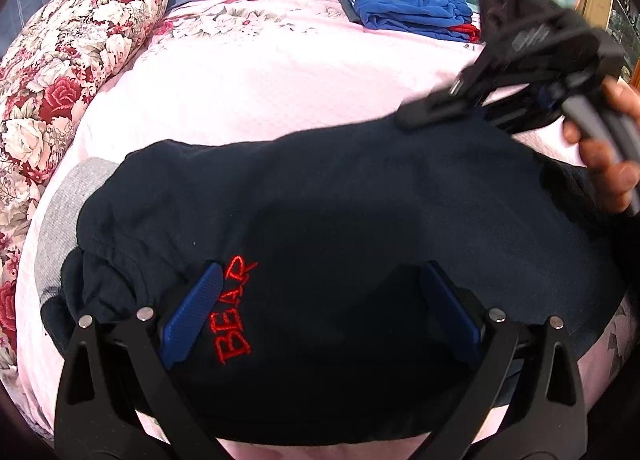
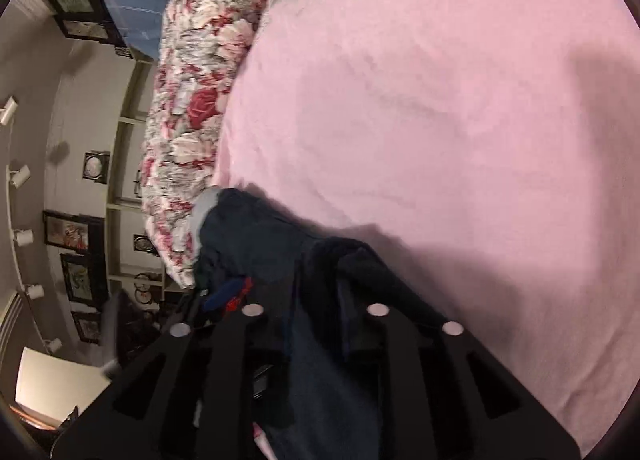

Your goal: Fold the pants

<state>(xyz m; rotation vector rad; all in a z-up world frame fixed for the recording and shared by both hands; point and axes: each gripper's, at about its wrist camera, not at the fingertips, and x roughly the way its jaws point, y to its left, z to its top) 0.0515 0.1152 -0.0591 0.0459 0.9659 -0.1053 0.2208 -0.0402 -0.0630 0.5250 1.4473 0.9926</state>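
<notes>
"What could have gone wrong there?"

"The right gripper point(image 1: 416, 117) was pinching one edge of the pants point(image 1: 340, 219) at the right of the frame. If that bit of cloth slid out, the fold would have dropped crooked. The picture was blurry there, so it looked like it was moving fast."

"And the left gripper point(image 1: 320, 312)?"

"Its blue fingers point(image 1: 192, 316) were spread wide over the pants, gripping nothing. If it pushed down, it could have bunched them."

"How did the pants look?"

"Dark, thick and soft, with red letters. They lay in the middle of the pink bed point(image 1: 280, 91), partly folded, lumpy at the lower left near the flowery pillow point(image 1: 76, 71)."
</notes>
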